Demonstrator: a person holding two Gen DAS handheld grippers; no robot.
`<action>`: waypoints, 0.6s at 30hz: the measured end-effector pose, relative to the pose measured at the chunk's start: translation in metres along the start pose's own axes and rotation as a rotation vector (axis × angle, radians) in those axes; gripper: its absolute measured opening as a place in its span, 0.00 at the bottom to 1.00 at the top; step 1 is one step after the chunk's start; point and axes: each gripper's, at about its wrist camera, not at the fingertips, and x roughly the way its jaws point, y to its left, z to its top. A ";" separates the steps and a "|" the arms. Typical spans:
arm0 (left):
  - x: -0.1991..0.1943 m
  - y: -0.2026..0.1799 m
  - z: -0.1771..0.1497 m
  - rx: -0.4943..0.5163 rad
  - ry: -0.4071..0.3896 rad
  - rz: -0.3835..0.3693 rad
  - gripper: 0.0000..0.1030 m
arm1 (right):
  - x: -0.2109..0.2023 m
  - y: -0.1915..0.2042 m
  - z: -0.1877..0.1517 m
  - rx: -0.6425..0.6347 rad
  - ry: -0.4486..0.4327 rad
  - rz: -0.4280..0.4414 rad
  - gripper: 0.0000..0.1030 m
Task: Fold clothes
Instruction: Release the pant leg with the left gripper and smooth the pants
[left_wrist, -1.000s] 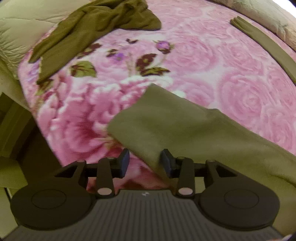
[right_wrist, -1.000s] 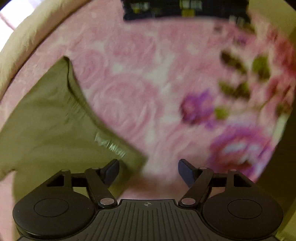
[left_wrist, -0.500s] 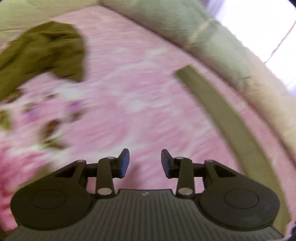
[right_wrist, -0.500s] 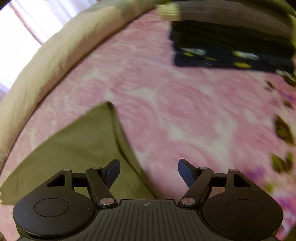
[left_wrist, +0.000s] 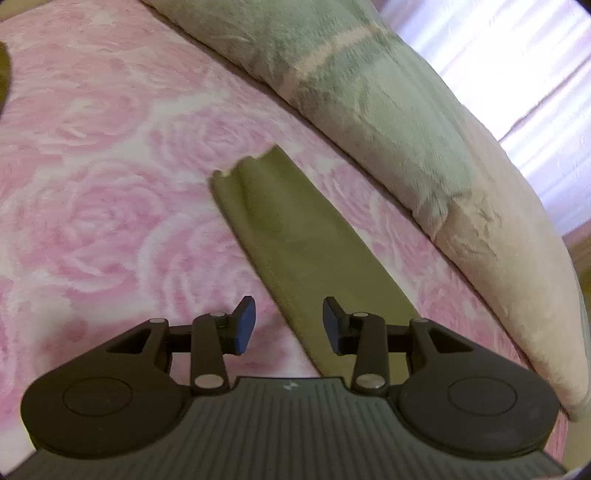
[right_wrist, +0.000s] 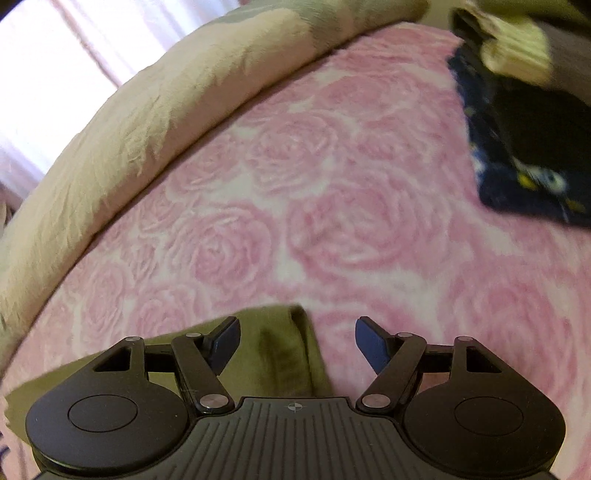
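Now both my left fingers (left_wrist: 289, 325) and right fingers (right_wrist: 295, 345) gape empty over the olive garment (left_wrist: 295, 236); likely next, pinching its edge.

Bedroom: rose blanket (left_wrist: 110, 192), pillow (left_wrist: 369, 103).

Black claw (left_wrist: 289, 325) — blue pads (left_wrist: 245, 325) (silver rivets), ribbed body
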 end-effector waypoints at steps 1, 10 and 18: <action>0.002 -0.002 0.000 0.016 0.007 -0.003 0.34 | 0.003 0.006 0.004 -0.066 -0.001 -0.001 0.71; 0.015 -0.012 -0.007 0.068 0.033 -0.006 0.34 | 0.049 0.036 0.012 -0.398 0.177 0.068 0.21; 0.022 -0.007 -0.005 0.074 0.012 0.020 0.35 | 0.050 0.012 0.025 -0.193 0.074 -0.031 0.04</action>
